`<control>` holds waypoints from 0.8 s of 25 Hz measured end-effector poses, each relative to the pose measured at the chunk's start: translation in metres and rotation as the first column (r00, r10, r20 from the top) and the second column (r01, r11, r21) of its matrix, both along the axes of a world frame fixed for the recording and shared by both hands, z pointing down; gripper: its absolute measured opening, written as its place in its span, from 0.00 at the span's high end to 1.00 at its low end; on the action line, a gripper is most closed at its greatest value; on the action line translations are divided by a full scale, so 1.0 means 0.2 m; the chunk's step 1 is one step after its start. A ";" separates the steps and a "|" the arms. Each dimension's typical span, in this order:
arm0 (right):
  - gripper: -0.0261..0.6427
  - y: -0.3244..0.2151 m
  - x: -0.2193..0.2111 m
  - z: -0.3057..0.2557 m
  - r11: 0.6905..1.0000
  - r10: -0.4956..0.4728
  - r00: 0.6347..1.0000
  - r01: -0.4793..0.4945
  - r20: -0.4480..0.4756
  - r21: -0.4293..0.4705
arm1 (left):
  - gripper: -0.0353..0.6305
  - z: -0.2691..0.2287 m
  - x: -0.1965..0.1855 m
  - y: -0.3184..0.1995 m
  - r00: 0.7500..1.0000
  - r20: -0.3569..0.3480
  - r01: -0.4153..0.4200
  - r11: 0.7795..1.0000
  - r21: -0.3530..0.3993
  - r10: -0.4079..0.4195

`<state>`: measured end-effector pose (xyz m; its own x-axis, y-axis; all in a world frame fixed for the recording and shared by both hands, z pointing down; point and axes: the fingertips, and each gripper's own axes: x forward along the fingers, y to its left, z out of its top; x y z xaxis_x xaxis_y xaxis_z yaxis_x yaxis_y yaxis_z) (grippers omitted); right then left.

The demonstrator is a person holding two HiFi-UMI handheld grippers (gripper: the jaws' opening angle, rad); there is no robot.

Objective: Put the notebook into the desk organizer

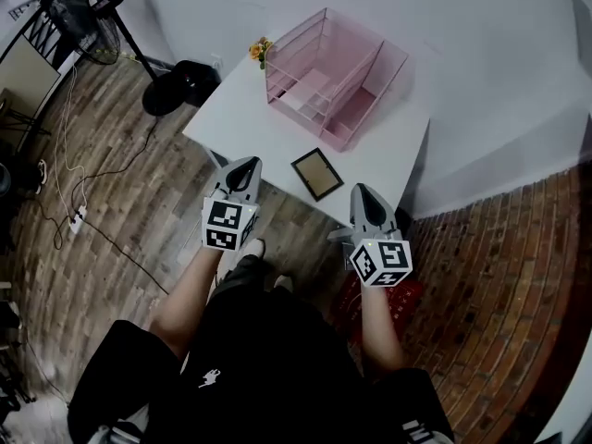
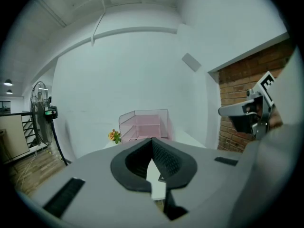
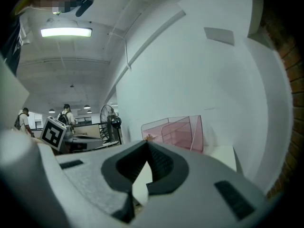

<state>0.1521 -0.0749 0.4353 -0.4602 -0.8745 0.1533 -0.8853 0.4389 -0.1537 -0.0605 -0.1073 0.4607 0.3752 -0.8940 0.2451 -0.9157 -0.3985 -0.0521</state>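
A dark notebook [image 1: 317, 173] with a tan border lies flat near the front edge of the white table [image 1: 398, 146]. Behind it stands the pink see-through desk organizer [image 1: 328, 72], which also shows in the left gripper view [image 2: 144, 125] and the right gripper view [image 3: 178, 132]. My left gripper [image 1: 244, 166] hovers just left of the notebook at the table's front edge, its jaws shut on nothing [image 2: 152, 141]. My right gripper [image 1: 362, 192] sits just right of the notebook, also shut and empty [image 3: 147, 144]. Neither gripper touches the notebook.
A small pot of orange flowers [image 1: 261, 50] stands at the organizer's left corner. A standing fan [image 1: 88, 7] and its dark base [image 1: 180, 86] are left of the table, with cables on the wooden floor. The white wall runs behind the table, and a red object [image 1: 379, 299] lies below its front right.
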 end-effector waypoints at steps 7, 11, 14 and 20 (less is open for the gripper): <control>0.96 0.19 0.07 -0.09 0.999 -0.020 1.000 0.020 0.007 0.047 | 0.94 -0.09 0.08 0.22 1.000 0.001 0.010 0.999 0.051 -0.010; 0.96 0.30 0.09 -0.15 0.997 -0.024 1.000 0.023 0.013 0.077 | 0.94 -0.12 0.10 0.33 1.000 0.000 0.011 0.997 0.071 -0.011; 0.96 0.36 0.10 -0.18 0.995 -0.034 0.999 0.033 0.016 0.092 | 0.94 -0.17 0.12 0.40 1.000 -0.007 0.013 0.996 0.084 -0.013; 0.96 0.47 0.14 -0.23 0.992 -0.038 0.999 0.036 0.017 0.121 | 0.94 -0.23 0.18 0.51 1.000 -0.029 0.002 0.994 0.114 0.002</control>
<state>0.1804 0.0188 0.3892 -0.4944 -0.8684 0.0390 -0.8655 0.4876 -0.1144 -0.0236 -0.0056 0.4156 0.3806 -0.9154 0.1310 -0.9174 -0.3916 -0.0704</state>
